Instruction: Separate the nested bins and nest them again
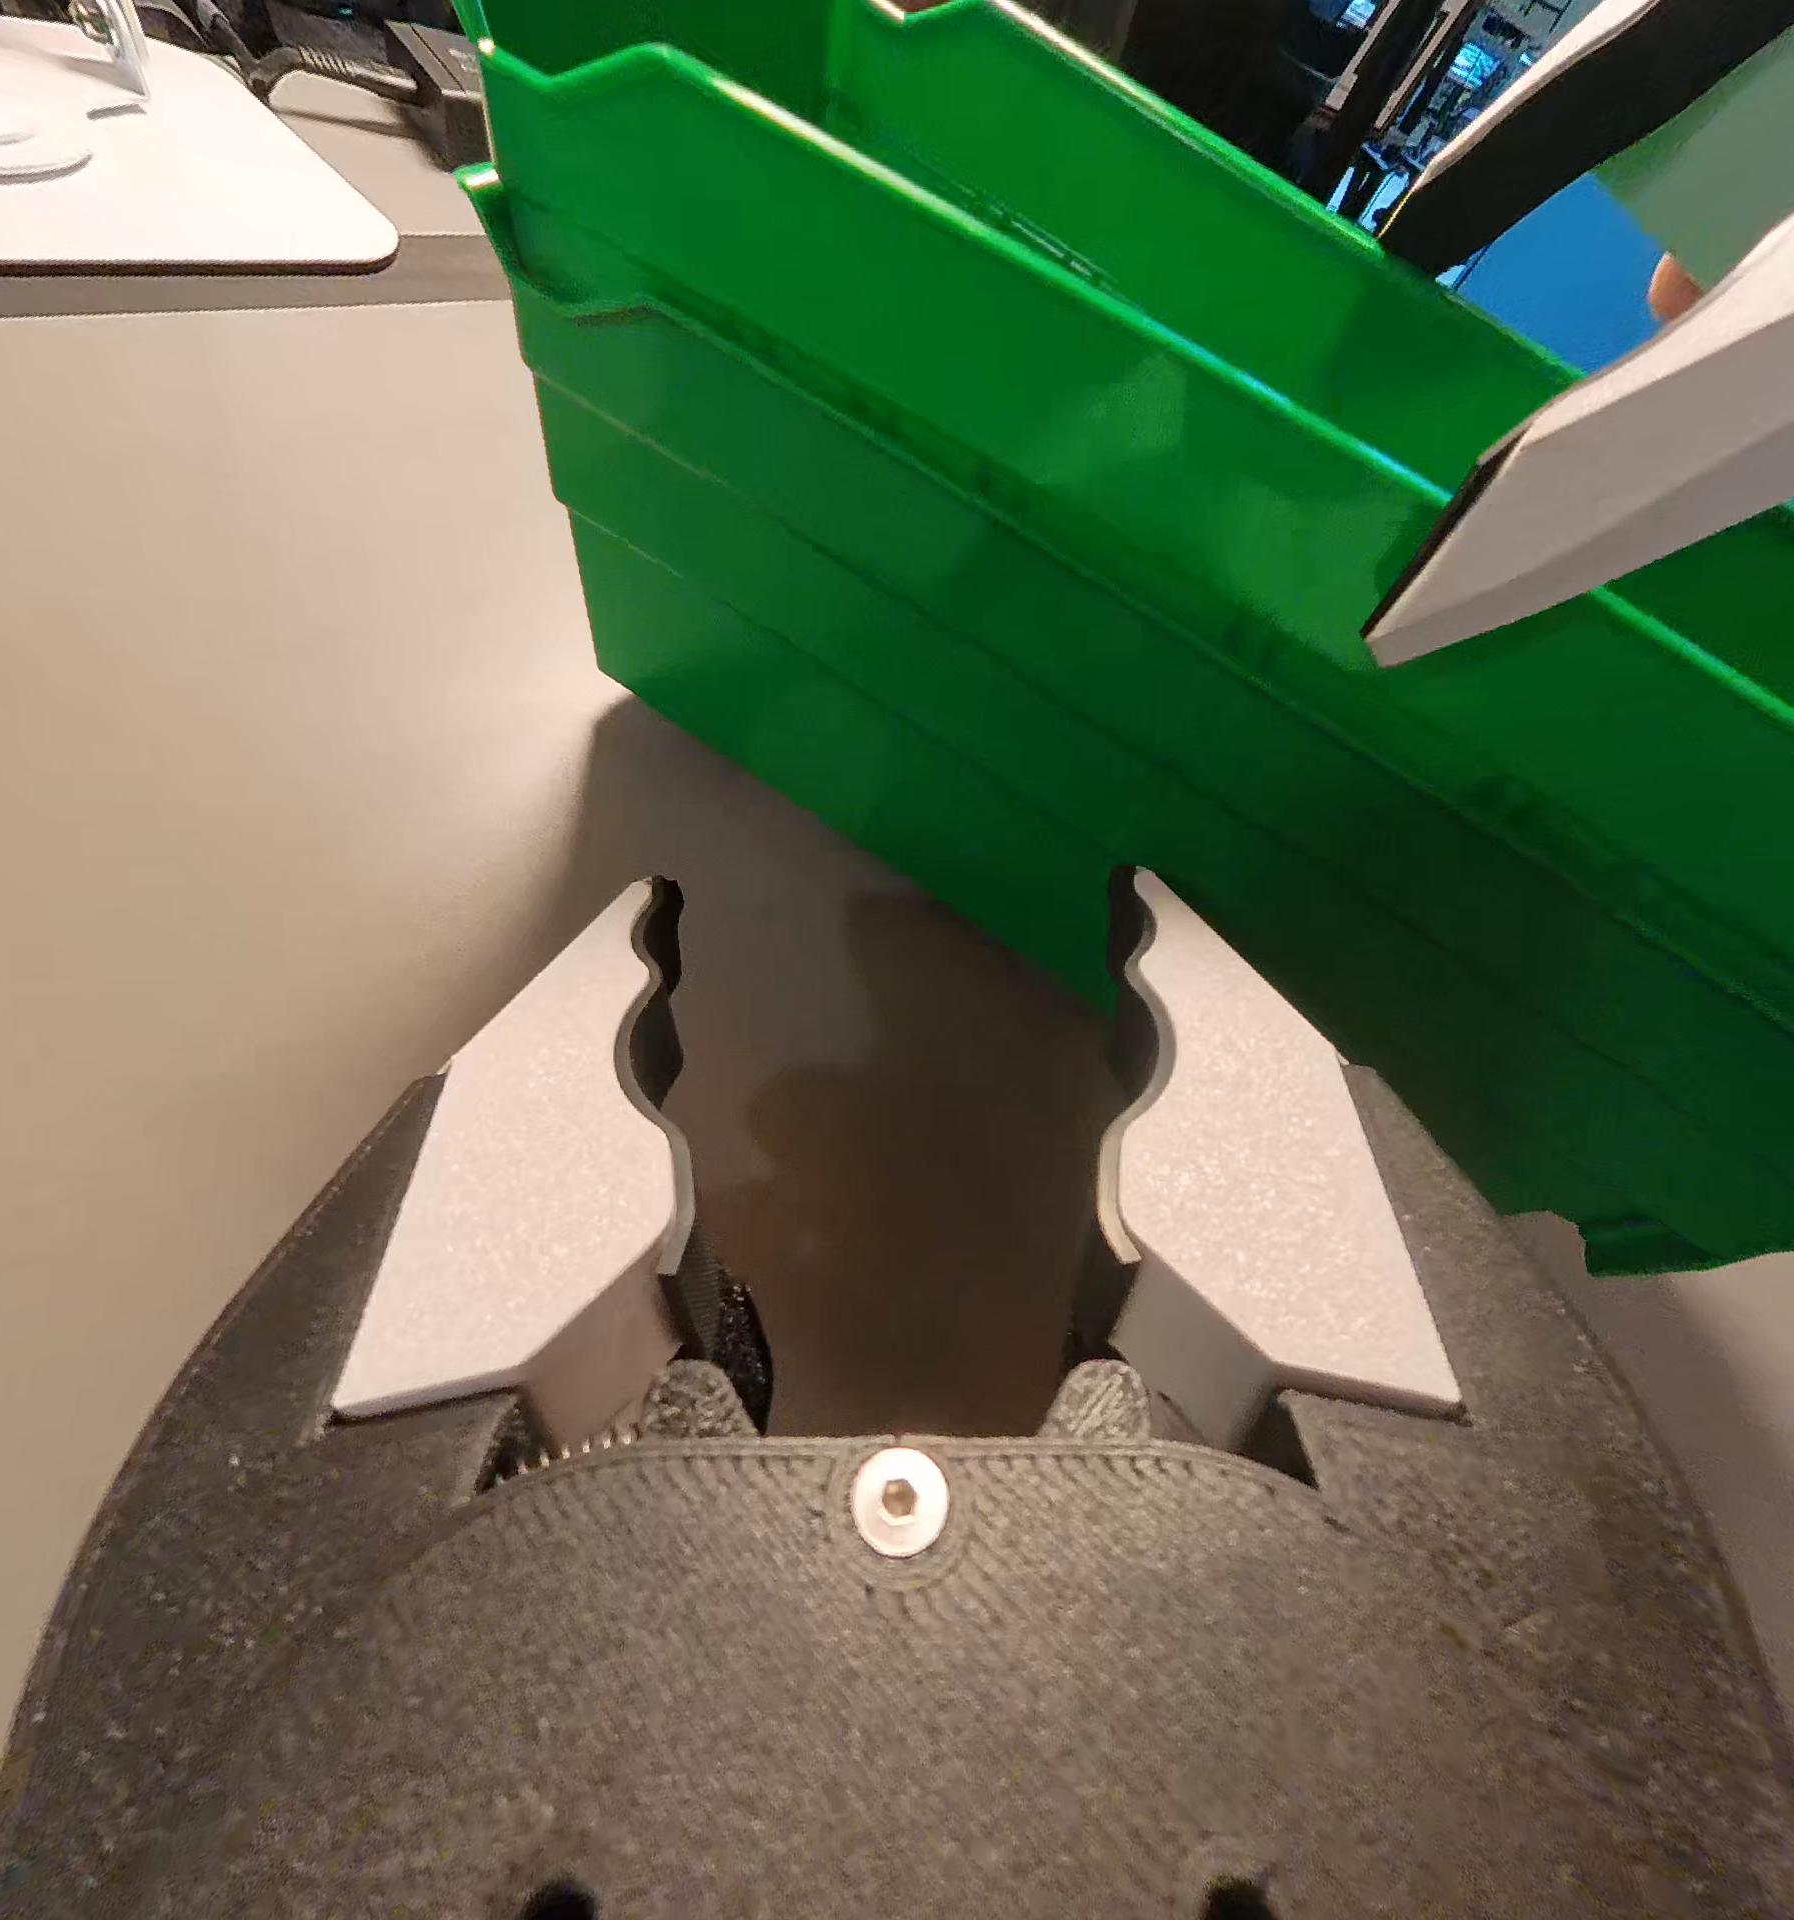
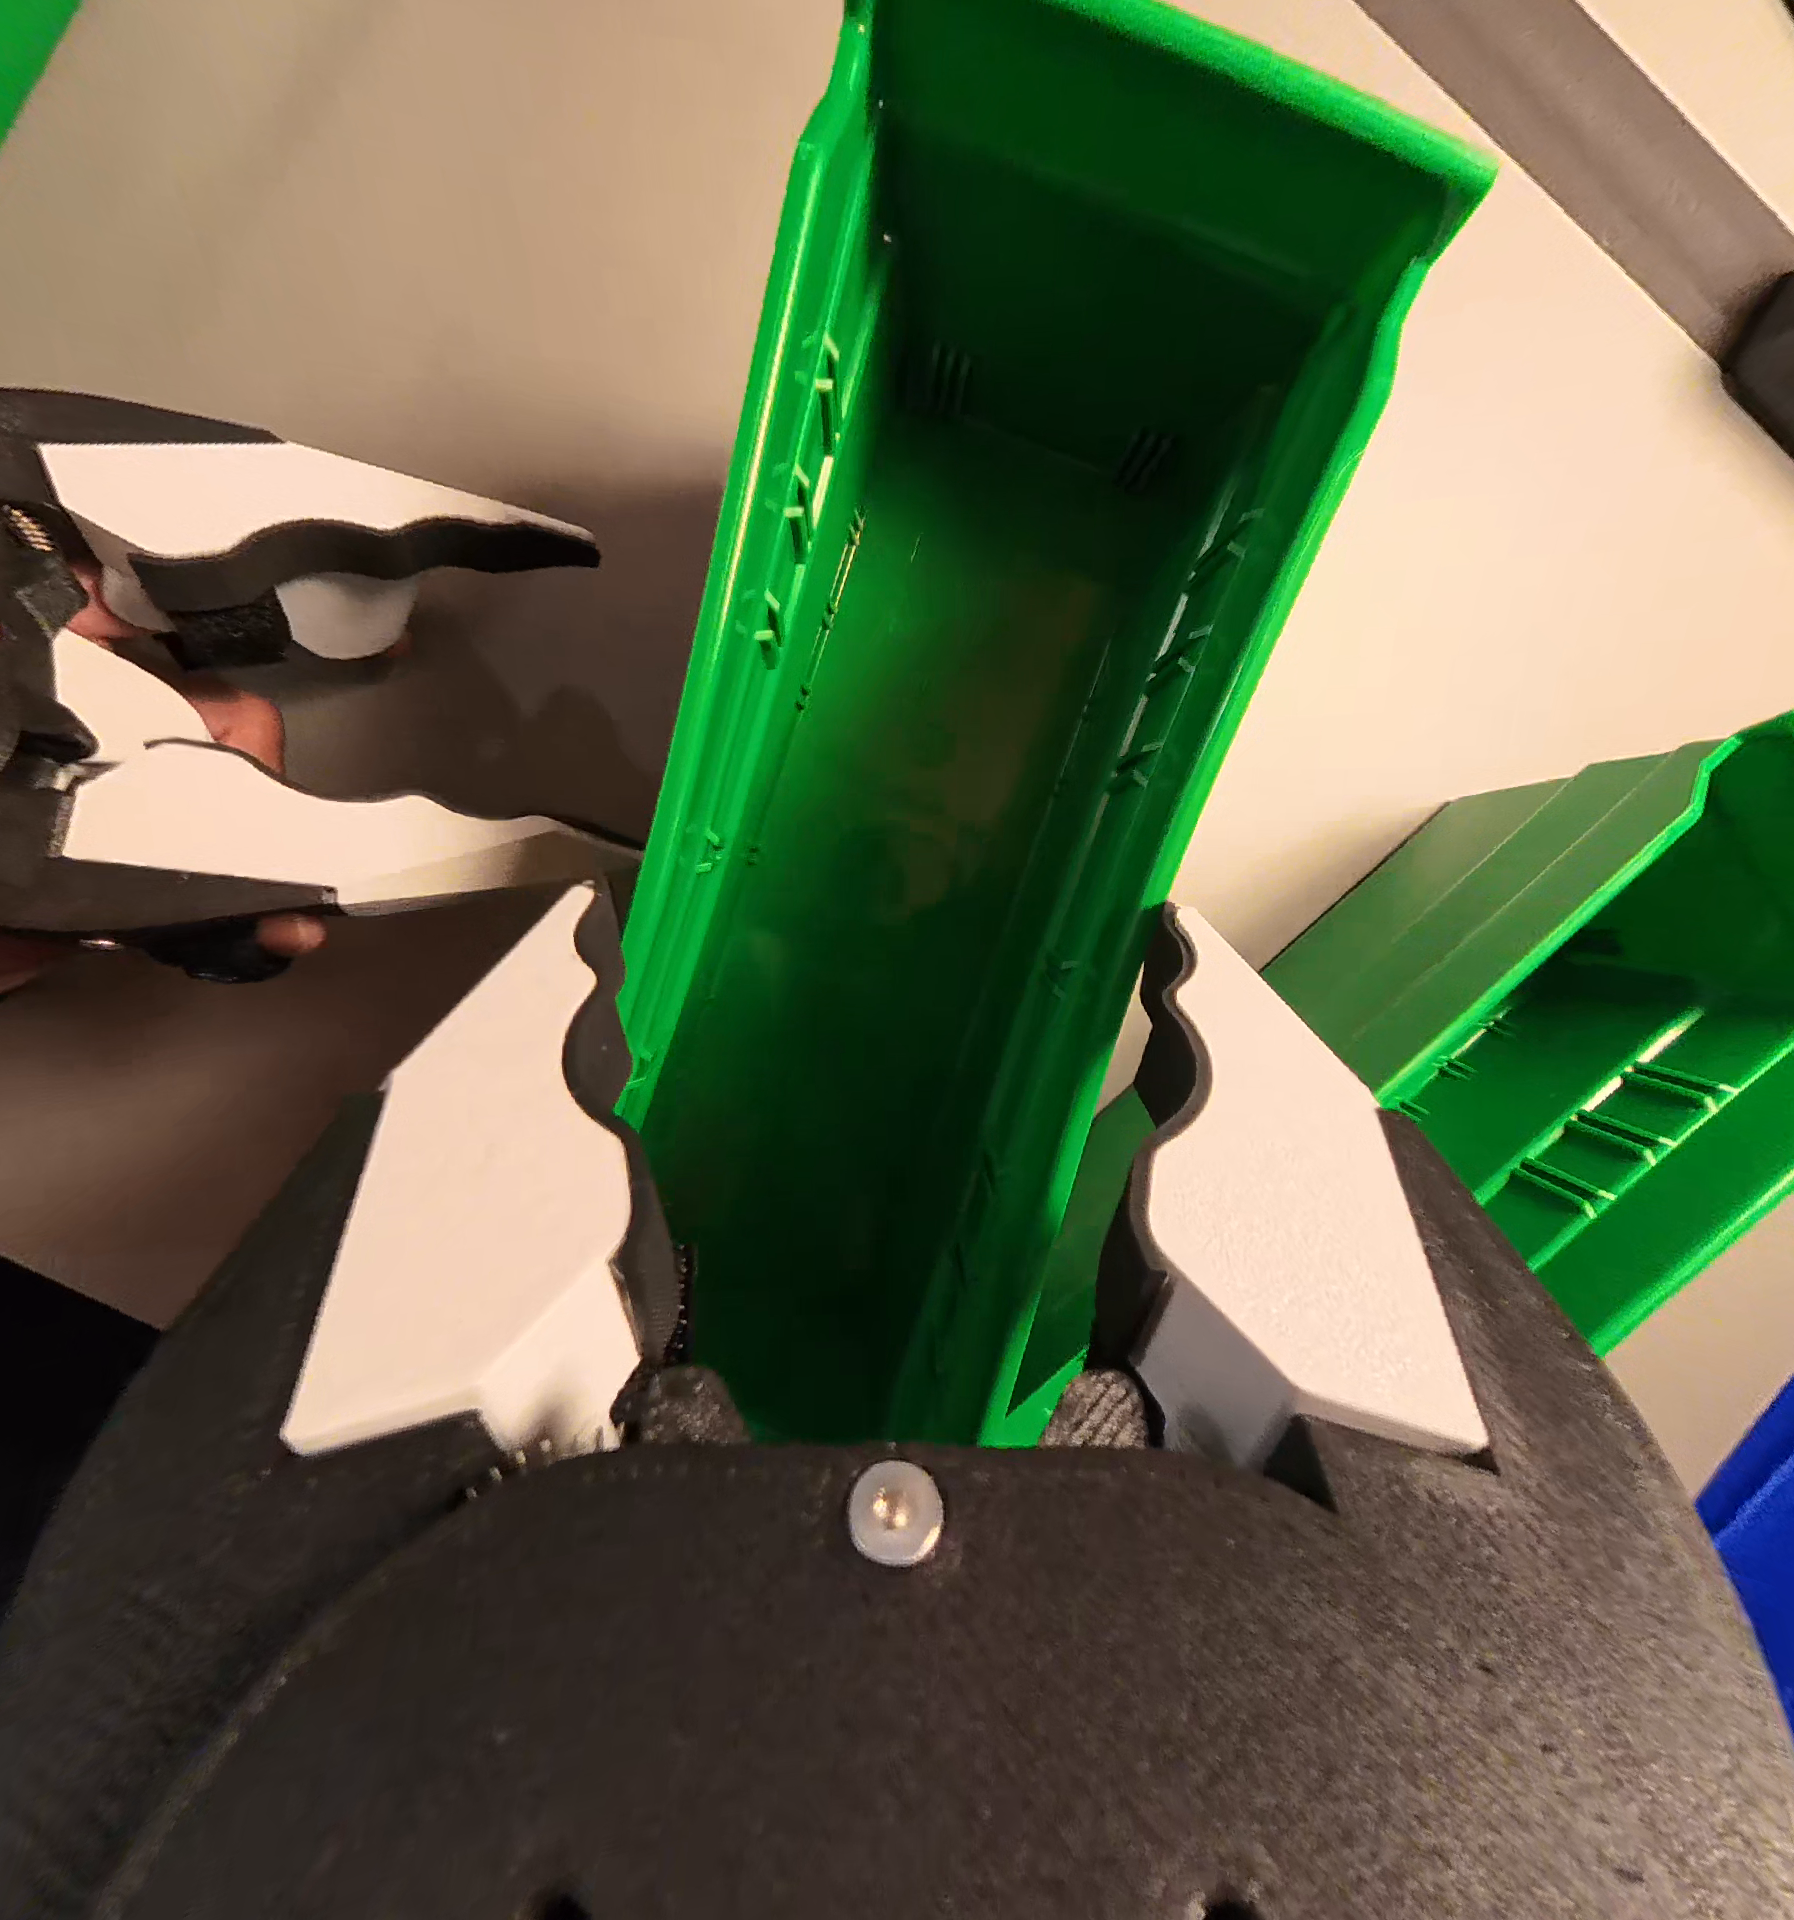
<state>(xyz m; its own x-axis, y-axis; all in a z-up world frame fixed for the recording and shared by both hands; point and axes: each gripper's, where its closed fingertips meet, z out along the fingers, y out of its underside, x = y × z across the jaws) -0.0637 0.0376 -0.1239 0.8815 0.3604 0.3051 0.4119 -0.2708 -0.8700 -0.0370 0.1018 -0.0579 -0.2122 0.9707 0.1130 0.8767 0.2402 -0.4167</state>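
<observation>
Right wrist view: right claw (image 2: 877, 997) angles down, clamping a green bin (image 2: 976, 727); left claw (image 2: 602, 717) beside it gapes, holding nothing.

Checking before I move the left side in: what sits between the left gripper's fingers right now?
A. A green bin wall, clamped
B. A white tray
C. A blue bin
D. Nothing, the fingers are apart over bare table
D: the left gripper stands open with only grey table between its fingers, beside the green nested bins.

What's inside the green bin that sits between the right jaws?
Nothing loose shows inside the green bin: only its bare floor and ribbed side walls. The near end of the floor is hidden behind the right gripper body.
</observation>
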